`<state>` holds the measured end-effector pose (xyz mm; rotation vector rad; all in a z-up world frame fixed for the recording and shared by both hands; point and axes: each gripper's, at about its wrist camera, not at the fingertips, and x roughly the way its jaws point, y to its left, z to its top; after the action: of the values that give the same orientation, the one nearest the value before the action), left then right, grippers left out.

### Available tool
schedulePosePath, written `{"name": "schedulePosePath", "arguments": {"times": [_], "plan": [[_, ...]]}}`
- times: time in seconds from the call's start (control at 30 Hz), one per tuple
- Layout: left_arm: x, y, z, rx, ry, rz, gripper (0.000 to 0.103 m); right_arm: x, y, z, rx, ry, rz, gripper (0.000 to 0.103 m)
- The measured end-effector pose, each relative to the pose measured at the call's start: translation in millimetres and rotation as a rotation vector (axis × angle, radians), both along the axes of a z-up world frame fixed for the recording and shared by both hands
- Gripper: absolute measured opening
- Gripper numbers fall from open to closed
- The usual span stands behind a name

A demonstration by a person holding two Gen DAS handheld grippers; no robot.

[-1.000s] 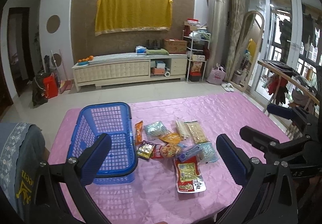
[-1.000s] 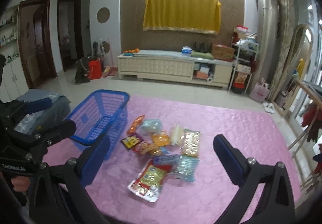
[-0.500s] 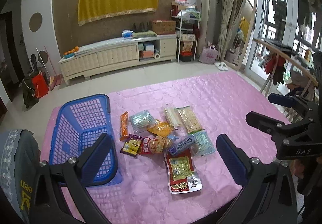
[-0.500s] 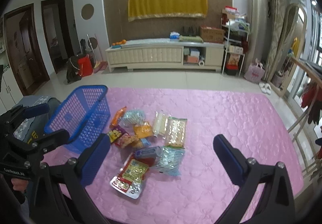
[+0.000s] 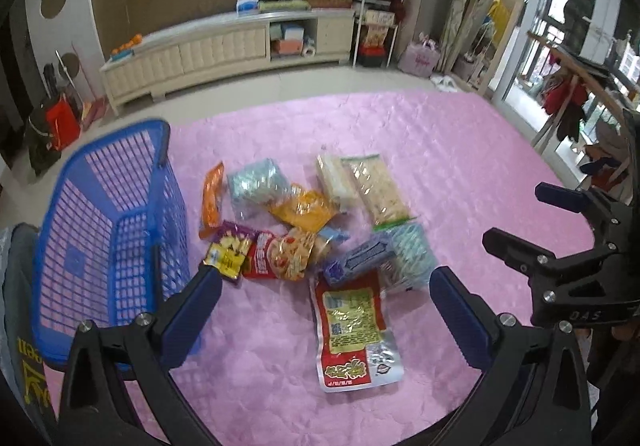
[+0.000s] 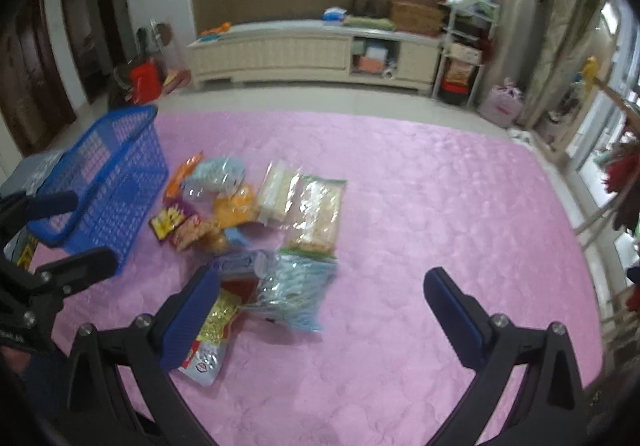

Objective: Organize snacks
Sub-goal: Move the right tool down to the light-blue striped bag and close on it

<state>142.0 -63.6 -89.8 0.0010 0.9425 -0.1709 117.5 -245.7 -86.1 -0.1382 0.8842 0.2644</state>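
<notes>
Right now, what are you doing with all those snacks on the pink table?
A person is holding a gripper in each hand, about to tidy snacks. The snack packets lie in a loose pile on the pink tablecloth, beside the blue basket, which has no snacks in it. The left gripper and right gripper are both open above the table, holding nothing.

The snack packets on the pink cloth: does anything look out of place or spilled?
Nothing is spilled or torn. The snack packets lie in a loose, overlapping heap on the pink cloth beside the blue basket, which holds none yet.
</notes>
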Motion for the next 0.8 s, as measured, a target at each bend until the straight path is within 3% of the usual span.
{"name": "schedulePosePath", "arguments": {"times": [0.3, 0.47, 0.7, 0.8], "plan": [[23.0, 6.6, -41.2, -0.012, 0.095, 0.031, 0.103, 34.4, 2.0, -53.6, 0.028, 0.176, -0.016, 0.100], [28.1, -3.1, -47.9, 0.081, 0.072, 0.009, 0.103, 49.4, 11.7, -76.4, 0.010, 0.228, -0.019, 0.093], [36.0, -9.2, -54.9, 0.079, 0.089, -0.020, 0.103, 61.1, 12.0, -94.3, 0.036, 0.282, -0.013, 0.086], [37.4, -7.9, -59.2, 0.074, 0.097, -0.017, 0.103, 61.2, 11.6, -95.7, 0.089, 0.300, 0.022, 0.065]]}}
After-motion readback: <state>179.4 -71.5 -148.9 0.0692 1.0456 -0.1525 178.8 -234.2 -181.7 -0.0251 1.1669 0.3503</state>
